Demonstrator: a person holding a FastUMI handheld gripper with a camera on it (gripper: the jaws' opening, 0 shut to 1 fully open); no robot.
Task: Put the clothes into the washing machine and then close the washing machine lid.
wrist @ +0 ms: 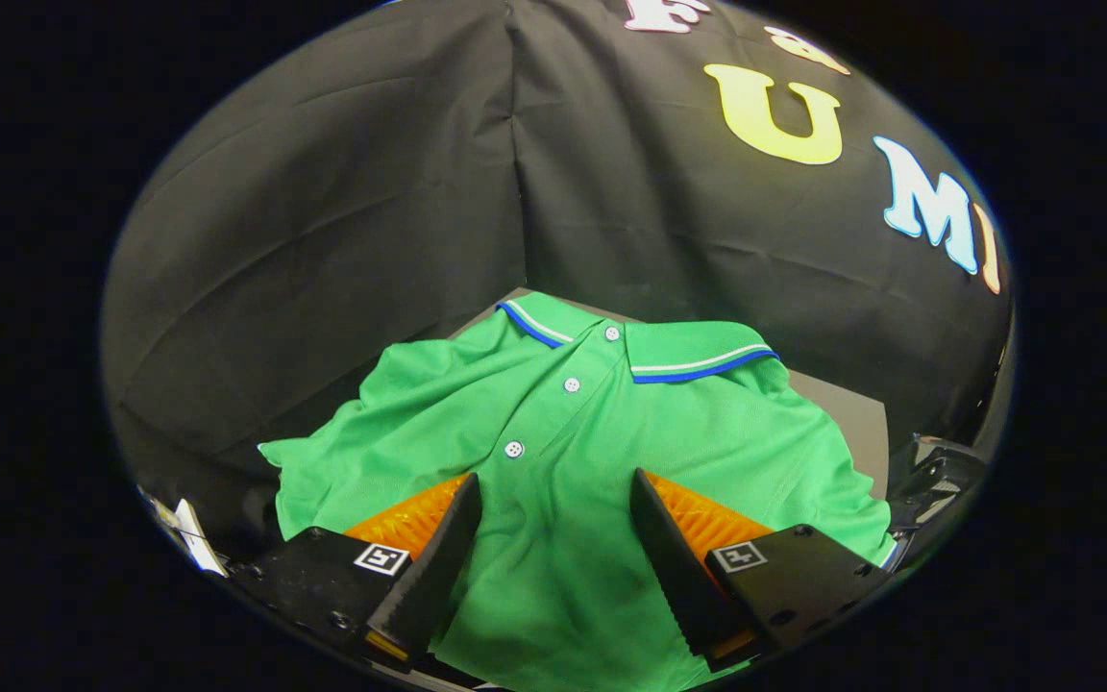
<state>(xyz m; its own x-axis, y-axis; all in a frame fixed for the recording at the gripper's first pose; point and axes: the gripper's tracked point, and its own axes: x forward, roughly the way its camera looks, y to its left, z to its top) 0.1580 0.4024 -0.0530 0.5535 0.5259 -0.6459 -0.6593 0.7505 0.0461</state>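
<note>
**One shirt, zero grip so far**

One bright green short-sleeved polo shirt [553, 452] with a blue-and-white striped collar and white buttons is all we've got to work with. It's spread face-up over a grey surface [851, 413] in the lower middle of the frame, collar pointing toward the black cloth wall [323, 211].

Our gripper [555, 495] hangs over the shirt's lower front with its fingers spread wide, the button placket running up between them. Nothing pinched yet, and we can't tell whether the fingertips are touching the fabric or just above it.

No sign of the washing machine from this angle, so we reckon we're at the very start: grab first, haul later.

What could go wrong, we think:
- Closing on flat cloth might catch only a thin fold, and it slips out mid-lift.
- Grabbing near the hem means sleeves and collar dangle and could drape over the drum's edge, blocking the lid.
- Pushing down too far could just shove the shirt along.
</note>
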